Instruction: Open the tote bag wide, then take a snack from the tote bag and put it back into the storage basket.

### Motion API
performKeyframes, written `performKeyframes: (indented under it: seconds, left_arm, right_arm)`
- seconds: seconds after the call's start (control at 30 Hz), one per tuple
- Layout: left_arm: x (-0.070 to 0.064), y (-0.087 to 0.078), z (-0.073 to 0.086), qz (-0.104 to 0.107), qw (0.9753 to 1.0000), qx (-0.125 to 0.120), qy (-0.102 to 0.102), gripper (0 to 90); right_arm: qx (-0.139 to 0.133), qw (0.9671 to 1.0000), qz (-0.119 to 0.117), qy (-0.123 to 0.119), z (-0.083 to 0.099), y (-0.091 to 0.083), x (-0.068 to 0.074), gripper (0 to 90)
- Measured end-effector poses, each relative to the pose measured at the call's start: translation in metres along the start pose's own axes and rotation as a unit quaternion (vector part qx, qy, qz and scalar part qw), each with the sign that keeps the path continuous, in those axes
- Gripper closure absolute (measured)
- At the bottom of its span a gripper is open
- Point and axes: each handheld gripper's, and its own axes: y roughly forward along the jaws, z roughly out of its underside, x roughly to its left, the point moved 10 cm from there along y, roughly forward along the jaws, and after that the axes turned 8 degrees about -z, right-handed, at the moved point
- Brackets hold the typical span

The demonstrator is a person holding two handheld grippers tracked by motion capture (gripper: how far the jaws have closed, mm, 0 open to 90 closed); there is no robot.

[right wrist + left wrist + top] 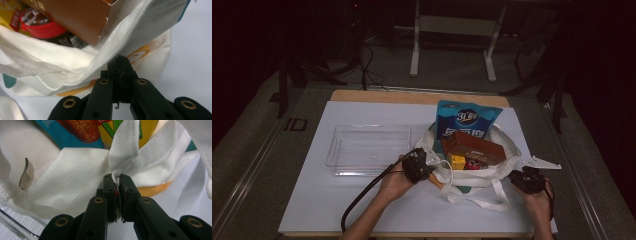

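Note:
A white tote bag lies open on the white mat, holding a blue snack bag, a brown box, a yellow carton and a red-labelled pack. My left gripper is at the bag's left rim. In the left gripper view it is shut on a fold of the white fabric, with the yellow carton behind. My right gripper is at the bag's right rim. In the right gripper view it is shut on the hem, under the brown box.
An empty clear plastic tray sits on the mat left of the bag, close to my left hand. The white mat covers most of the wooden table. A white bag strap loops toward the front edge. Dark floor and table legs lie beyond.

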Motion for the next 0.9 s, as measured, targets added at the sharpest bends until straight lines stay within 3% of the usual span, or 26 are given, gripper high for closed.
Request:
performKeyframes:
  seconds: [0.23,0.63,0.9]
  left_arm:
    - [0.003,-0.010,-0.003,0.009,0.9998,-0.013,-0.010,78.9]
    - [0.010,-0.035,-0.012,0.050,0.9967,-0.060,-0.019,64.2]
    - [0.023,-0.052,-0.020,0.057,0.9944,-0.084,-0.029,59.0]
  right_arm:
    - [-0.026,0.9996,-0.007,-0.009,-0.008,-0.002,0.005,90.0]
    - [-0.029,0.9995,-0.010,-0.005,-0.005,0.000,0.004,89.8]
    - [-0.030,0.9995,-0.009,-0.006,-0.005,0.000,0.005,89.7]
